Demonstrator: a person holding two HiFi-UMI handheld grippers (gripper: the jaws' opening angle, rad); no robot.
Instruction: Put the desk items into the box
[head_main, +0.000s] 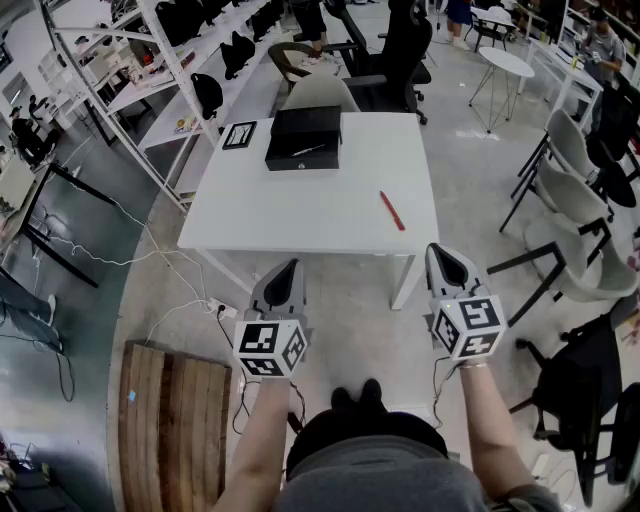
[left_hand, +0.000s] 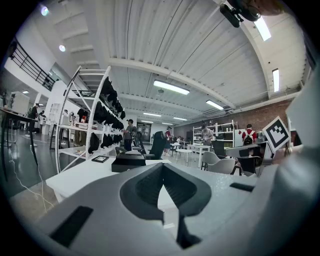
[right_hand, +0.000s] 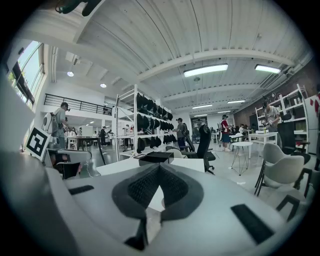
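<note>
On the right half of the white rectangular table, the slim red pen lies flat, its long axis running 11 to 5 o'clock. It sits at 11 o'clock from the right gripper, nearer to it than to the left gripper. Both hang short of the near edge, jaws together on nothing; the flat black rectangular box sits at 10 o'clock from the pen.

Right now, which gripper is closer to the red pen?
Right. The right gripper hangs just off the near edge of the table, a little right of the red pen. The left gripper is farther, off toward the pen's left.
</note>
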